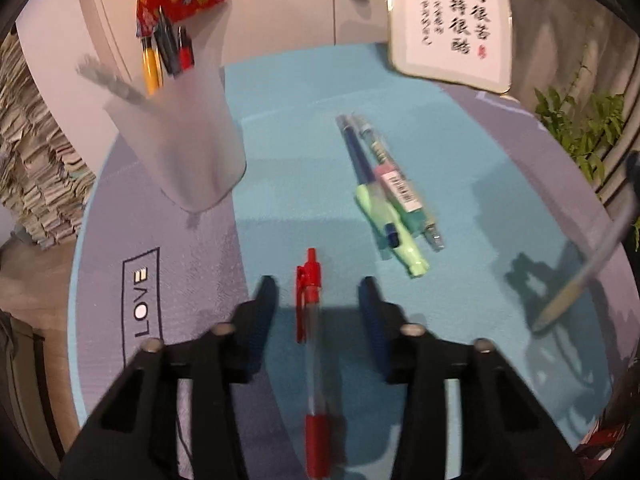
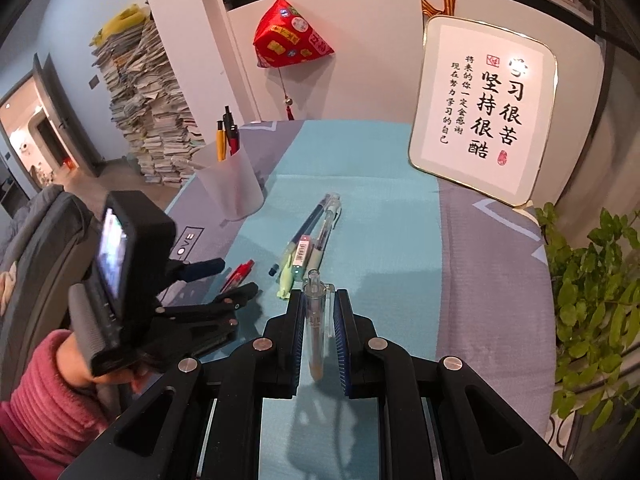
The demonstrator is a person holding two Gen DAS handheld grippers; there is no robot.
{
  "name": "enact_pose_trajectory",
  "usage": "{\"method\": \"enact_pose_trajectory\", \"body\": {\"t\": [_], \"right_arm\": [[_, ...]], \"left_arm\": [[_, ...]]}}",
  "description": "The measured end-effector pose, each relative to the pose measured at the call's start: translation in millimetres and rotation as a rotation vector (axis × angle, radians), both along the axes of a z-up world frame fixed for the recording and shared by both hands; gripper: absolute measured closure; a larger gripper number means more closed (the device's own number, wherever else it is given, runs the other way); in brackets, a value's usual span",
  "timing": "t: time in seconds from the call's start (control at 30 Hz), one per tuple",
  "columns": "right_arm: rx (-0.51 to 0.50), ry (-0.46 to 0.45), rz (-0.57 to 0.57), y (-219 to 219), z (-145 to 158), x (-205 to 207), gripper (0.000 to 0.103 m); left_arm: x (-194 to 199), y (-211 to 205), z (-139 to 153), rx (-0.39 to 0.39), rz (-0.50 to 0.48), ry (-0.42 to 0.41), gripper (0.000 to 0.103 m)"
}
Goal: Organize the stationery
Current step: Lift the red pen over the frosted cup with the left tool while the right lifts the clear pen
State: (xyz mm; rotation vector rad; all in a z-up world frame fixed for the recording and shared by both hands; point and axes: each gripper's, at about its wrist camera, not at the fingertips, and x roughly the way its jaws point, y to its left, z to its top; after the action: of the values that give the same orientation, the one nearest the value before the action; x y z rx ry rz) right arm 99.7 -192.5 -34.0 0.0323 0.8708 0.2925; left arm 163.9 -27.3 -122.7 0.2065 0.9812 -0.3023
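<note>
The red pen (image 1: pixel 312 344) lies flat on the surface (image 1: pixel 304 140) between the parted, unpressing jaws of the left hand-held gripper (image 1: pixel 318 300), long axis along the fingers, clip end away. Closed off-centre, it could be rolled aside. The right hand-held gripper (image 2: pixel 320 320) is clamped on a clear pen (image 2: pixel 314 320), which may slip.

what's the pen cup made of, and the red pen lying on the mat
Pen cup: likely frosted, translucent plastic with a matte finish; the pens inside show through as dim shapes. Red pen: looks like plastic, a clear glossy barrel with an opaque red clip and a red grip, possibly rubbery.
</note>
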Motion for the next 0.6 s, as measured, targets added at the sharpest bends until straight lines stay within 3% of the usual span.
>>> {"method": "enact_pose_trajectory", "body": {"t": [0.07,0.17,0.6], "right_arm": [[0.003,0.0,-0.007,-3.1,0.1,1.2,0.088],[0.007,0.001,-0.016,-6.3,0.5,1.9,0.088],[0.021,-0.044,-0.03,-11.9,22.5,-7.4,0.088]], "left_arm": [[1.8,3.3,0.1,-0.037,0.002,0.011,0.091],[-0.3,6.7,3.7,-0.046,0.009,0.012,0.092],[-50.0,24.7,78.1,-0.169,-0.01,-0.174,0.092]]}}
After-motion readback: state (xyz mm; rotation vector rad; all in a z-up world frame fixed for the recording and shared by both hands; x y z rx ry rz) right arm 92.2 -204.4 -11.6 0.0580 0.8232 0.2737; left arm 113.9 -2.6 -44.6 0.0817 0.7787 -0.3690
